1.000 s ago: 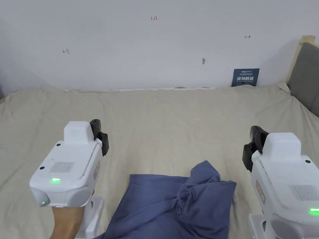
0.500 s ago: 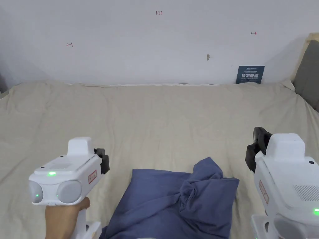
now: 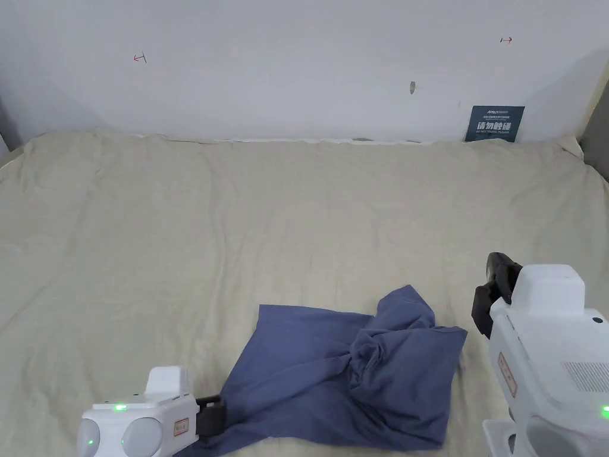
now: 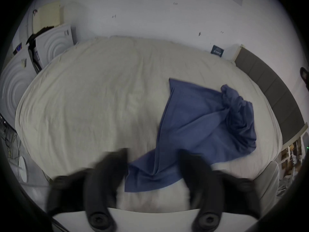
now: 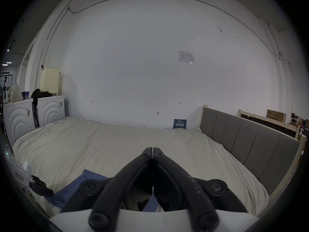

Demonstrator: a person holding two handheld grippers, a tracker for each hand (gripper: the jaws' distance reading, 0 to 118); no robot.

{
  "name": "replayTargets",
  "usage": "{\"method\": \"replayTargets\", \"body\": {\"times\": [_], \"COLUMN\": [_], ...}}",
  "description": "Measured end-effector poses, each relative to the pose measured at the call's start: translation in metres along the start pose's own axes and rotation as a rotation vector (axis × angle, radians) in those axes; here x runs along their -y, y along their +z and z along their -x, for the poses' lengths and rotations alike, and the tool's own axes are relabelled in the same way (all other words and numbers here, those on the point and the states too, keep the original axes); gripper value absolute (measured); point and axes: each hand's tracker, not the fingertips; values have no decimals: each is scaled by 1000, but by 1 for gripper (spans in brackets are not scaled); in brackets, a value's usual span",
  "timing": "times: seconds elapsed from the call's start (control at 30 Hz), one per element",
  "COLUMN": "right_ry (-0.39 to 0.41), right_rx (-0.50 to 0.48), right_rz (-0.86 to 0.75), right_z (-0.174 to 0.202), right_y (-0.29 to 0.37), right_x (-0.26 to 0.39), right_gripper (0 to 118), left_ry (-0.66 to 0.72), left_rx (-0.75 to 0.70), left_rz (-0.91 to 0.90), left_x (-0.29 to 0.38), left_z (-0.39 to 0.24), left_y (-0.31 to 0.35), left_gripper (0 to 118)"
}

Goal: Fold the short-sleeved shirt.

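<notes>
Left gripper view: left hand-held gripper (image 4: 153, 160) apart over shirt (image 4: 200, 126) | right gripper view: right hand-held gripper (image 5: 153, 149) together

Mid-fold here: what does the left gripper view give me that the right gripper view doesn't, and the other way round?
Left gripper view: the whole shirt, flat on one side and bunched on the other, with the left tongs open over its near corner. Right gripper view: the right tongs shut on nothing, and the grey headboard. Both: the bed, the washing machines and part of the shirt.
</notes>
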Motion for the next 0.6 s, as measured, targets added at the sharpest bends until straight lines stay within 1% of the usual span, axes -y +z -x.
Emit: {"method": "replayTargets", "body": {"times": [0.03, 0.07, 0.1, 0.2, 0.23, 0.27, 0.3, 0.33, 0.37, 0.4, 0.43, 0.47, 0.5, 0.53, 0.57, 0.6], "right_ry": [4, 10, 19, 29, 29, 27, 24, 23, 23, 22, 20, 15, 5, -13, -21, -31], "right_rx": [0, -1, -9, -16, -15, -15, -13, -10, -8, -6, -3, 0, 1, -1, 6, -8], "right_rz": [4, 8, 13, 23, 28, 31, 35, 42, 48, 57, 69, 84, 106, 145, 180, 214], "right_z": [1, 2, 3, 3, 3, 2, 1, -1, -2, -4, -7, -10, -13, -17, -20, -23], "right_y": [-1, -2, -3, -6, -7, -8, -9, -10, -12, -14, -17, -20, -26, -34, -42, -54], "right_x": [2, 3, 4, 7, 8, 9, 10, 11, 12, 14, 15, 17, 19, 22, 25, 29], "right_gripper": [2, 2, 2, 2, 2, 2, 2, 2, 2, 2, 2, 2, 2, 10, 21, 35], "left_ry": [6, 16, 21, 22, 22, 18, 7, 0, -4, -32, -56, -66, -61, -73, -97, -98], "left_rx": [-4, -12, -21, -40, -41, -37, -26, -27, -26, -50, -43, -14, 1, -28, -23, -20], "left_rz": [34, 30, 27, 35, 40, 46, 50, 57, 58, 30, 24, 18, 16, 13, -7, -47], "left_x": [1, 2, 4, 5, 7, 9, 11, 13, 16, 17, 17, 16, 16, 15, 14, 13], "left_z": [0, -2, -1, -7, -7, -9, -11, -15, -16, -22, -26, -30, -32, -36, -37, -37], "left_y": [-6, -10, -13, -26, -29, -32, -38, -43, -44, -40, -38, -38, -35, -33, -29, -23], "left_gripper": [93, 104, 106, 103, 98, 86, 63, 49, 46, 36, 20, 12, 12, 11, 11, 11]}}
